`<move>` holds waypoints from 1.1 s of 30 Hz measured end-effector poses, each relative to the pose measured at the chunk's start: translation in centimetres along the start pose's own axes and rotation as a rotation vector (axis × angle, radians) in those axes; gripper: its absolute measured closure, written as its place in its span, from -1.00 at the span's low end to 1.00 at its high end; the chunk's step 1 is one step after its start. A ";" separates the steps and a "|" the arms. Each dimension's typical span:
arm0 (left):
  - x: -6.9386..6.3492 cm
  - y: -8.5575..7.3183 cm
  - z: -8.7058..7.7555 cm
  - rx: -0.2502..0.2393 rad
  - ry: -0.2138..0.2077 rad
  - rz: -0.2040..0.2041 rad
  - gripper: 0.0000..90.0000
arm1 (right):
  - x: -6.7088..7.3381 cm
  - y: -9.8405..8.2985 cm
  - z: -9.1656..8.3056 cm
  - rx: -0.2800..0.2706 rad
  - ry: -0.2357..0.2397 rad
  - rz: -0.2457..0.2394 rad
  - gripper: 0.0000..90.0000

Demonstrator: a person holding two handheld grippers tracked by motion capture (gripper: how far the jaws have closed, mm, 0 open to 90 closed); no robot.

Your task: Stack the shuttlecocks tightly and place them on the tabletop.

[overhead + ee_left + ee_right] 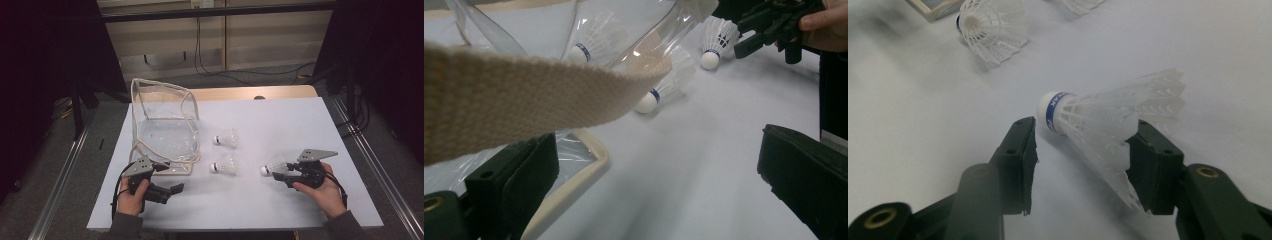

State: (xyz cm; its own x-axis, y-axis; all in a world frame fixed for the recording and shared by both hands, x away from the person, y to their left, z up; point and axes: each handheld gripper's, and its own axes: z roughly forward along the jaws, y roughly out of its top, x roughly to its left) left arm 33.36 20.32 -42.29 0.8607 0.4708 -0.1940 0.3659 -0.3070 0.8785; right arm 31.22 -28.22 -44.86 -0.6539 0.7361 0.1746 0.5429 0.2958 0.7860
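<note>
The right claw (1080,150) has a shuttle (1108,125) between its jaws, about half closed. The right jaw touches the feather skirt. The left jaw is just beside the white cork tip, w/ a thin gap, so I'd say it's not a firm grip yet.

What could go wrong:
- The feathers are soft. If the jaws squeeze hard they could bend or crack the skirt. The right jaw is already on the thin edge.
- The shuttle lies at a slant, tip up-left, skirt down-right. One jaw by the tip and one on the skirt may make it twist or pop out when squeezed.
- It's light and round, so a small bump could roll it away on the white table (280,200).

In the high view the right claw (278,174) is near the front right of the table, and its shuttle (272,165) sits right at the jaw tips, cork tip to the left. Two more shuttles lie apart from it, toward the middle: one (225,165) nearer, one (226,138) farther back.

The left claw (654,185) is wide open, holding nothing. A cloth strap (524,95) of the clear bag (162,120) hangs just above its left jaw. The bag mouth could flop shut, since nothing holds it, and then a shuttle would be hard to drop in.
</note>
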 end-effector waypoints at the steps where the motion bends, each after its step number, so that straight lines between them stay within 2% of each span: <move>1: 0.0 0.0 0.0 -0.003 -0.001 -0.003 -0.93 | 0.0 0.0 0.0 0.002 0.000 -0.005 0.15; 5: 0.0 0.0 0.0 -0.001 -0.002 -0.001 -0.93 | 0.2 0.1 0.2 0.015 -0.004 -0.025 0.29; 17: -0.1 0.0 0.1 -0.007 -0.007 -0.005 -0.93 | 0.1 0.3 0.6 0.033 0.026 -0.031 0.72; 22: -0.1 0.0 0.0 -0.001 -0.005 0.000 -0.93 | 0.0 0.3 0.4 0.016 0.051 -0.029 0.95; 27: -0.1 0.0 0.0 0.000 -0.006 0.000 -0.93 | -0.3 0.5 0.3 0.003 0.078 -0.012 0.97; 33: -0.1 0.0 0.0 -0.002 -0.006 -0.002 -0.93 | -0.6 0.7 0.2 -0.018 0.075 -0.002 0.97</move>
State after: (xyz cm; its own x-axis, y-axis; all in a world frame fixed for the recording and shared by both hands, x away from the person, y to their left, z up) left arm 33.29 20.24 -42.28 0.8621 0.4661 -0.1988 0.3672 -0.3043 0.8790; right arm 32.06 -28.35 -44.56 -0.6927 0.6879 0.2166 0.5327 0.2856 0.7966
